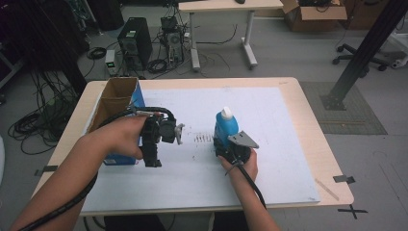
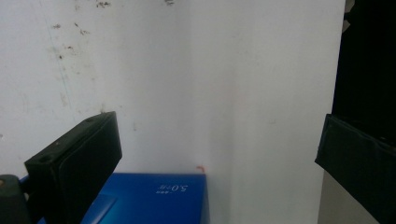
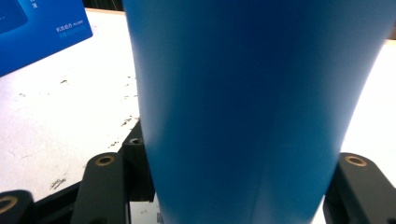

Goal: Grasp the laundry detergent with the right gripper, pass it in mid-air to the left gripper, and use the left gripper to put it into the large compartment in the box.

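A person's right gripper (image 1: 230, 147) clamps the lower body of an upright blue plastic bottle (image 1: 226, 126) with a white cap, standing near the middle of the white mat (image 1: 269, 144) on the wooden table (image 1: 308, 103); the low grip, seen with the jaws flanking the bottle in the right gripper view, probably keeps it steady and vertical. The left gripper (image 1: 153, 156) points downward just beside the open blue cardboard box (image 1: 115, 103) at the mat's left edge, jaws spread wide and empty above the mat, apparently kept ready at the box while the bottle is handled
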Demonstrator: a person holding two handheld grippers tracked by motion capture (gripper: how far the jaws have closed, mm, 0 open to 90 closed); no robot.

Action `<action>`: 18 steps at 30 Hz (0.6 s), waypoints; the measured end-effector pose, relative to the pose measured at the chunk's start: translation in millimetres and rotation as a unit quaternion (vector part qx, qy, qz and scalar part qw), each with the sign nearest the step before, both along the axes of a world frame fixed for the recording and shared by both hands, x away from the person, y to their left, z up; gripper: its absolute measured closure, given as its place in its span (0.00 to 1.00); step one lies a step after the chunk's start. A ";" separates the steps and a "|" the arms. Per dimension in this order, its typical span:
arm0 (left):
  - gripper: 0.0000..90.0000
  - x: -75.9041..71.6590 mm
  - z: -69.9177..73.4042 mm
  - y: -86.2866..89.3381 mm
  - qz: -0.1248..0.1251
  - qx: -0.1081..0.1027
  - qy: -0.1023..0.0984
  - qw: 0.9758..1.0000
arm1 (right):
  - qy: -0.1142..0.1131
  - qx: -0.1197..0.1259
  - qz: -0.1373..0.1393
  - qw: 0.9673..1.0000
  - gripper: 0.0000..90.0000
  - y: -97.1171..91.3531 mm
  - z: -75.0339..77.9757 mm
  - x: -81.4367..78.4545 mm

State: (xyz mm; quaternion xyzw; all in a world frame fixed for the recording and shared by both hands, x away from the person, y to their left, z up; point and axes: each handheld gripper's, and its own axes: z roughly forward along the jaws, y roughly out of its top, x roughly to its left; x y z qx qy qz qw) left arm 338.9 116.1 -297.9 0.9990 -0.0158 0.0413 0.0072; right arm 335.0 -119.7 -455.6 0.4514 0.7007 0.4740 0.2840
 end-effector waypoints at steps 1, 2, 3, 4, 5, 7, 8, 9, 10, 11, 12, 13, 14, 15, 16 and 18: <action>0.00 0.1 0.0 -0.1 -0.001 0.001 -0.001 1.000 | 0.000 0.001 0.000 1.000 0.45 -0.1 -0.1 0.1; 0.00 0.4 -0.2 -0.2 -0.001 0.001 -0.001 1.000 | 0.000 -0.001 0.001 1.000 0.45 -0.1 -0.1 0.0; 0.00 0.5 -0.2 -0.4 0.000 0.001 -0.001 1.000 | -0.001 -0.001 0.002 1.000 0.45 -0.2 -0.1 -0.1; 0.00 0.6 -0.1 -0.6 0.000 0.002 -0.001 1.000 | -0.002 0.000 0.002 1.000 0.46 -0.3 -0.2 -0.1; 0.00 1.1 0.2 -0.9 -0.003 0.002 -0.003 1.000 | -0.003 0.001 0.001 1.000 0.46 -0.4 -0.5 -0.2; 0.00 0.9 0.7 -1.3 -0.001 0.000 -0.002 1.000 | -0.003 0.000 0.003 1.000 0.47 -0.3 0.0 -0.3; 0.00 0.7 1.2 -1.9 -0.001 0.000 -0.002 1.000 | -0.003 0.004 0.004 1.000 0.47 -1.1 -0.4 -0.3; 0.00 0.7 1.2 -1.9 -0.001 0.000 -0.002 1.000 | -0.003 0.004 0.004 1.000 0.47 -1.1 -0.4 -0.3; 0.01 0.7 1.1 -2.2 0.000 0.001 -0.001 1.000 | -0.001 0.010 0.005 1.000 0.48 -3.1 -0.3 0.4; 0.01 1.0 0.5 -2.7 -0.001 0.004 -0.002 1.000 | -0.001 0.010 0.005 1.000 0.48 -3.1 -0.3 0.4; 0.01 0.7 -0.2 -2.7 -0.001 0.006 -0.002 1.000 | 0.003 0.022 0.003 1.000 0.48 -5.0 0.0 0.8; 0.01 0.8 -0.7 -2.6 0.000 0.008 -0.002 1.000 | 0.004 0.026 0.003 1.000 0.48 -6.2 0.1 1.2; 0.01 1.4 -0.4 -2.1 0.001 0.005 -0.002 1.000 | 0.005 0.023 0.007 1.000 0.48 -8.7 1.3 1.6; 0.01 1.4 -0.4 -2.1 0.001 0.005 -0.002 1.000 | 0.005 0.023 0.007 1.000 0.48 -8.7 1.3 1.6; 0.01 1.6 -0.2 -1.9 0.001 0.004 -0.002 1.000 | 0.004 0.023 0.009 1.000 0.48 -10.3 2.7 1.3; 0.01 2.1 0.6 -1.6 0.002 0.003 -0.003 1.000 | -0.003 0.023 0.013 1.000 0.48 -13.9 6.5 0.6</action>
